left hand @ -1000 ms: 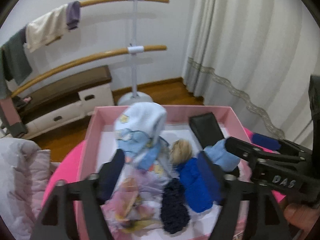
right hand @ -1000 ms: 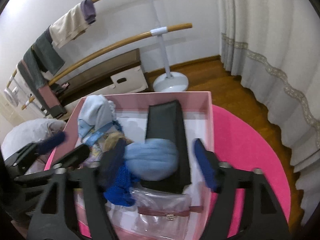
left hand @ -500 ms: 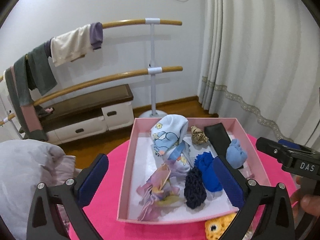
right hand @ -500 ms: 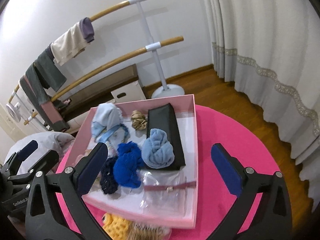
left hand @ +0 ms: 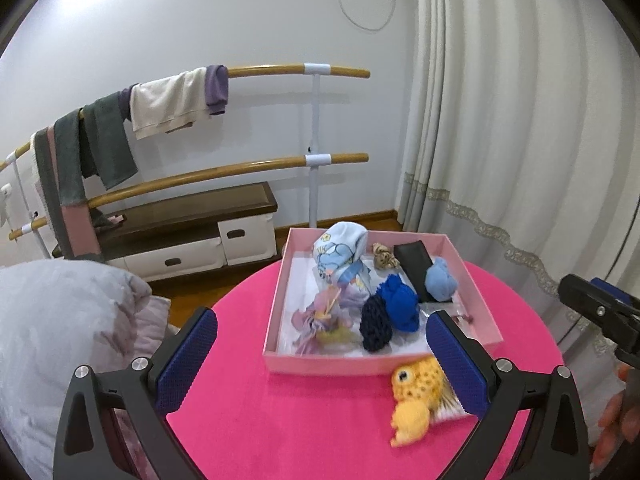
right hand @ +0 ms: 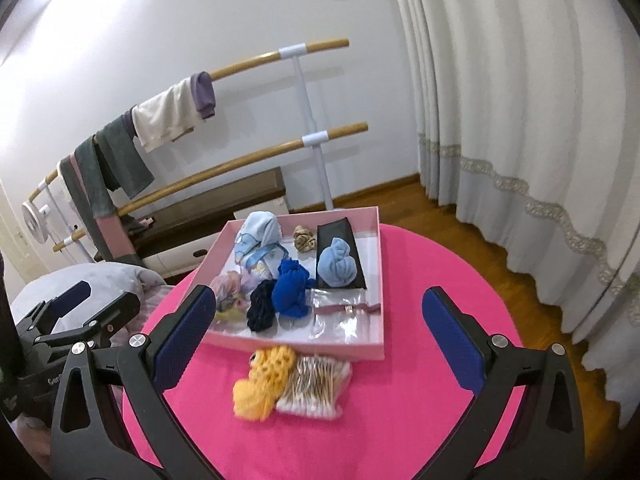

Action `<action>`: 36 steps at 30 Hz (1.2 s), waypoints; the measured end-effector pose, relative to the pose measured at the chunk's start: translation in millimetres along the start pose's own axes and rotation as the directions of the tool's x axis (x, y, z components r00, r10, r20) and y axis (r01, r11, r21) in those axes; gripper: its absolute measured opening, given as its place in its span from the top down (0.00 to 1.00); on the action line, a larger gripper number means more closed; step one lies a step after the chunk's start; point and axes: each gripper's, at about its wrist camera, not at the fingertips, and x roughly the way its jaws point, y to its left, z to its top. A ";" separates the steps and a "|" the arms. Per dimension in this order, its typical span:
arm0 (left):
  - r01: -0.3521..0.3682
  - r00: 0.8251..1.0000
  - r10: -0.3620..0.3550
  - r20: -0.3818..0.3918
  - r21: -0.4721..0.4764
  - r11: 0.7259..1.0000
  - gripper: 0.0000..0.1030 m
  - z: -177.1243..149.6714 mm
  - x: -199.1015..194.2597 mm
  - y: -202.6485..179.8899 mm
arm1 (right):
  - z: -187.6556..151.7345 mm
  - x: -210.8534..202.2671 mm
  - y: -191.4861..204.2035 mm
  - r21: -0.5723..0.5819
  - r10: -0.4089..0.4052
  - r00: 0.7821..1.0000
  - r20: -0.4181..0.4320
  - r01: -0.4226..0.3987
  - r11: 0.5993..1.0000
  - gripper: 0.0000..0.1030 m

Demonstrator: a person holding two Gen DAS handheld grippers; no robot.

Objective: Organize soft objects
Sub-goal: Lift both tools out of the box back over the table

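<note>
My left gripper [left hand: 320, 358] has just spread its fingers wide; nothing sits between them. The yellow knitted toy [right hand: 264, 376] lies on the pink surface [right hand: 420, 360] just outside the pink box [right hand: 304, 344], touching a pack of cotton swabs [right hand: 316, 388]; I could snag that pack with it. The box holds a light blue roll [right hand: 336, 266], royal blue bundle [right hand: 292, 288], navy bundle [right hand: 262, 310] and black case [right hand: 338, 232]. My right gripper [right hand: 320, 344], likewise just opened, grasps nothing.
</note>
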 end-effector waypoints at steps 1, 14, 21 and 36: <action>-0.001 1.000 0.001 0.005 -0.005 1.000 0.00 -3.3 -15.3 2.0 | -2.3 -7.2 0.3 -0.003 -0.004 1.000 0.009 0.004 1.000 0.00; -0.016 0.997 0.017 0.075 -0.022 1.000 0.00 -53.1 -145.0 5.9 | -45.3 -90.9 14.0 -0.017 -0.024 0.995 0.092 0.026 1.000 0.00; -0.040 0.996 0.040 0.084 -0.009 0.999 0.00 -78.4 -184.8 4.4 | -66.0 -113.7 19.1 -0.022 -0.034 0.994 0.108 0.037 0.999 0.00; -0.032 0.997 0.032 0.066 -0.001 0.999 0.00 -85.3 -208.9 3.6 | -78.3 -122.2 19.1 -0.027 -0.036 0.994 0.103 0.039 0.999 0.00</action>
